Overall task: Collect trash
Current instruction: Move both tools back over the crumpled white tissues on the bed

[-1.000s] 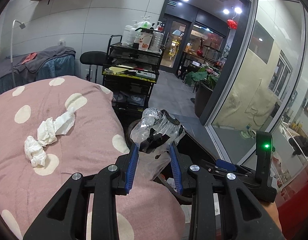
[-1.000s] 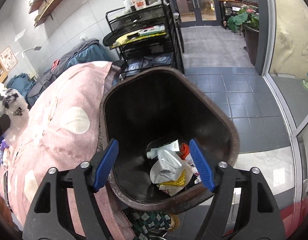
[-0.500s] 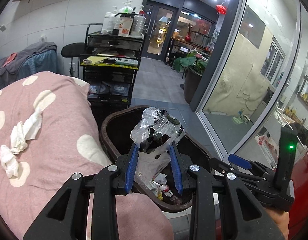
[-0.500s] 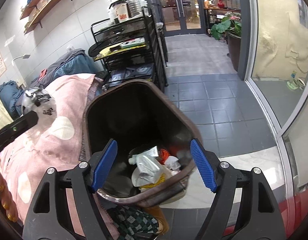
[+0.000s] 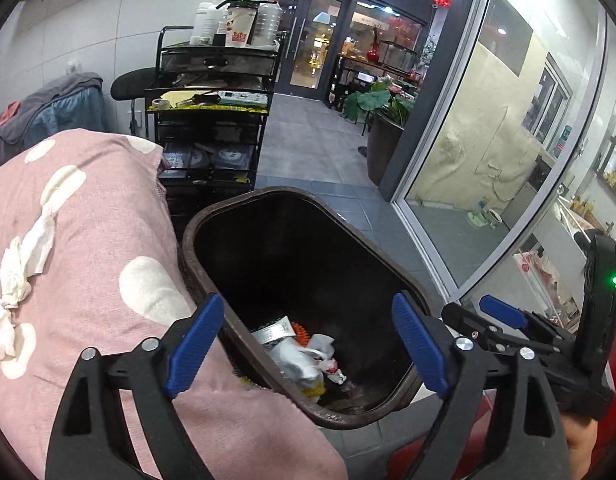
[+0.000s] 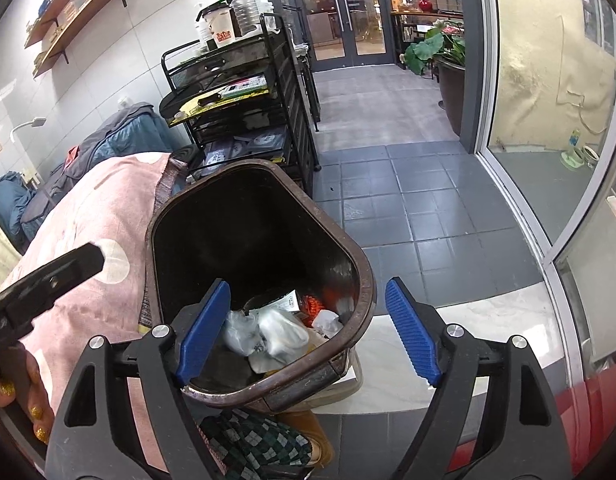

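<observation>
A dark brown trash bin (image 5: 244, 200) stands beside the pink polka-dot bed (image 5: 88, 240); it also shows in the right wrist view (image 6: 360, 280). Trash lies at its bottom (image 5: 304, 352), including crumpled clear plastic (image 6: 244, 332). My left gripper (image 5: 308, 340) is open and empty above the bin's mouth. My right gripper (image 6: 308, 328) is open and empty over the bin's near rim. Crumpled white tissues (image 5: 16, 276) lie on the bed to the left of the left gripper.
A black shelf cart (image 5: 212, 120) with bottles on top stands behind the bin. A glass wall (image 5: 488, 160) runs along the right. Grey tiled floor (image 6: 408, 200) lies beyond the bin. A potted plant (image 5: 384, 120) stands near the doors.
My left gripper moved right over the bin, opened and let go of the clear plastic, which now lies in the bin. The right gripper drew back slightly and stayed open.
</observation>
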A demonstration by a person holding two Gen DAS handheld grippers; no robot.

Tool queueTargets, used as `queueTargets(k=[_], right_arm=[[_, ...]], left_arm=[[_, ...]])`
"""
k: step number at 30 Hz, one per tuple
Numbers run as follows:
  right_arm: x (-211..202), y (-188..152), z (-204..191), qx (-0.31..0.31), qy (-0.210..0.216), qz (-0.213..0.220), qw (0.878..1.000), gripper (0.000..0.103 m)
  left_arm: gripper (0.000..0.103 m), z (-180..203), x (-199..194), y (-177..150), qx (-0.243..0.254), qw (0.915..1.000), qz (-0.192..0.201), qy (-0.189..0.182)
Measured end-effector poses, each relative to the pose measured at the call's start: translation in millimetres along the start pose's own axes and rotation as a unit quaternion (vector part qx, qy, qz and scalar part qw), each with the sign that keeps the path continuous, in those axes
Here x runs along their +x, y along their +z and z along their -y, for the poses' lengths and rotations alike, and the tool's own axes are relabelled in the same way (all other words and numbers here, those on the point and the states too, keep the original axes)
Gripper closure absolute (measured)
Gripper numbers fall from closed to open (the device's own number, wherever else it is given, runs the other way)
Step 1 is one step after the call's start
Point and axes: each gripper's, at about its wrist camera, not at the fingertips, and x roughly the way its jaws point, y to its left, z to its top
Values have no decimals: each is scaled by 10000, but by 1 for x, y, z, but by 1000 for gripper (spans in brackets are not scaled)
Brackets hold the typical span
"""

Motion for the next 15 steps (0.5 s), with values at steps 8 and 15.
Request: queueTargets(k=[8, 15], right_arm=[[10, 2, -19, -113, 163, -97, 9998, 24], [12, 3, -44, -339, 410, -72, 9986, 23]], left_arm=[[14, -14, -22, -11, -41, 9997, 143, 187], [11, -40, -46, -25, -124, 9976, 321, 605]])
